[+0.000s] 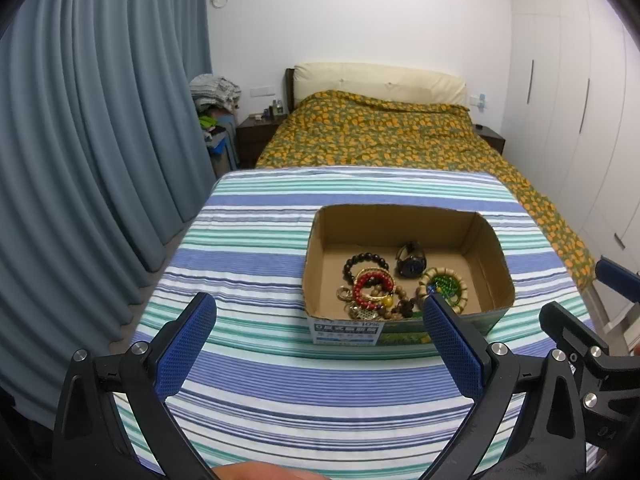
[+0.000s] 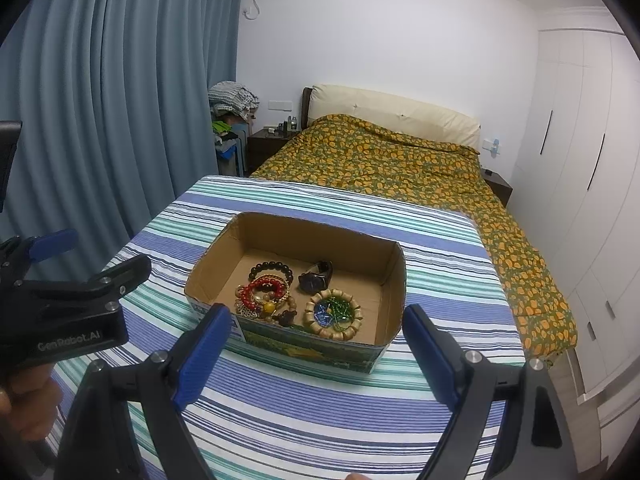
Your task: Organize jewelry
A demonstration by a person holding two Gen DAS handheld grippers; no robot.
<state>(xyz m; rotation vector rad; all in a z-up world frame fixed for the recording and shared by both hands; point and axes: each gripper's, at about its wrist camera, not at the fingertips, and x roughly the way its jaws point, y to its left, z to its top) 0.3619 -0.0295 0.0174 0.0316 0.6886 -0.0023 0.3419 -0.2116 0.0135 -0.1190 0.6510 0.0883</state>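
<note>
An open cardboard box (image 1: 492,256) (image 2: 394,280) stands on the striped table. Inside lie a black bead bracelet (image 1: 362,262) (image 2: 270,268), a red bead bracelet (image 1: 370,286) (image 2: 260,288), a dark watch (image 1: 411,264) (image 2: 316,278), a pale wooden bead bracelet (image 1: 460,296) (image 2: 334,330) around green beads (image 1: 444,283) (image 2: 338,308), and brown beads (image 1: 402,304) (image 2: 286,316). My left gripper (image 1: 320,308) is open and empty, in front of the box. My right gripper (image 2: 316,318) is open and empty, just before the box's near wall.
The table has a blue, green and white striped cloth (image 1: 260,248) (image 2: 440,248). A bed with an orange-patterned cover (image 1: 380,132) (image 2: 380,156) lies behind it. Blue curtains (image 1: 80,120) hang on the left, white wardrobes (image 2: 580,160) on the right.
</note>
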